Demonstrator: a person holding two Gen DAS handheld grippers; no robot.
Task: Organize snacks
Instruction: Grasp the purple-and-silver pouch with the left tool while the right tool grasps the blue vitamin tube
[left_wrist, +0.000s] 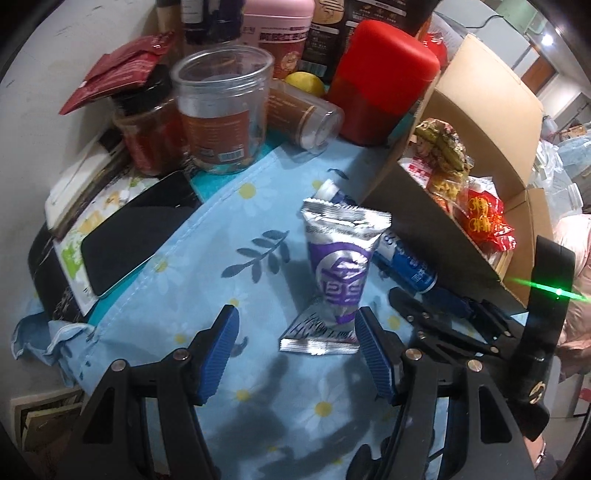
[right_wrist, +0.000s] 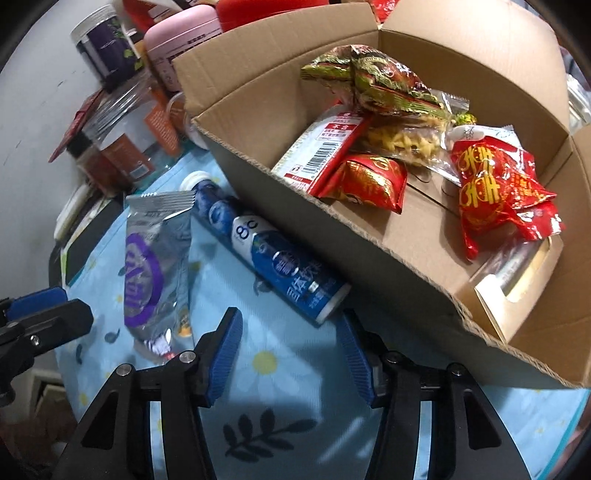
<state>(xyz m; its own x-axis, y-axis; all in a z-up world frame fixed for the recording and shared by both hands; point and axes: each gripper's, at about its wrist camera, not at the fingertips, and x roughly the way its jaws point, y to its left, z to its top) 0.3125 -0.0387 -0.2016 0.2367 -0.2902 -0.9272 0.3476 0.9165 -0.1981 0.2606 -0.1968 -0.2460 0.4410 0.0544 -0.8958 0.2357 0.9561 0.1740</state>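
A silver and purple snack packet (left_wrist: 338, 258) (right_wrist: 157, 258) lies on the blue flowered cloth (left_wrist: 192, 295). Its near end sits between the fingers of my open left gripper (left_wrist: 297, 319), close to the right pad. A blue tube (left_wrist: 406, 262) (right_wrist: 266, 254) lies against the wall of the cardboard box (left_wrist: 421, 210) (right_wrist: 332, 254). My right gripper (right_wrist: 289, 321) hovers open just short of the tube's near end, with nothing between its pads. The box holds several snack packs, among them a red packet (right_wrist: 495, 192) and a green-gold bag (right_wrist: 373, 81).
Jars crowd the back left: a clear open jar (left_wrist: 221, 110), a red-lidded canister (left_wrist: 384, 77), a tipped jar (left_wrist: 306, 118), a pink-lidded tub (right_wrist: 177, 44). A black phone (left_wrist: 136, 232) lies at the left on papers. The cloth's edge drops off at the lower left.
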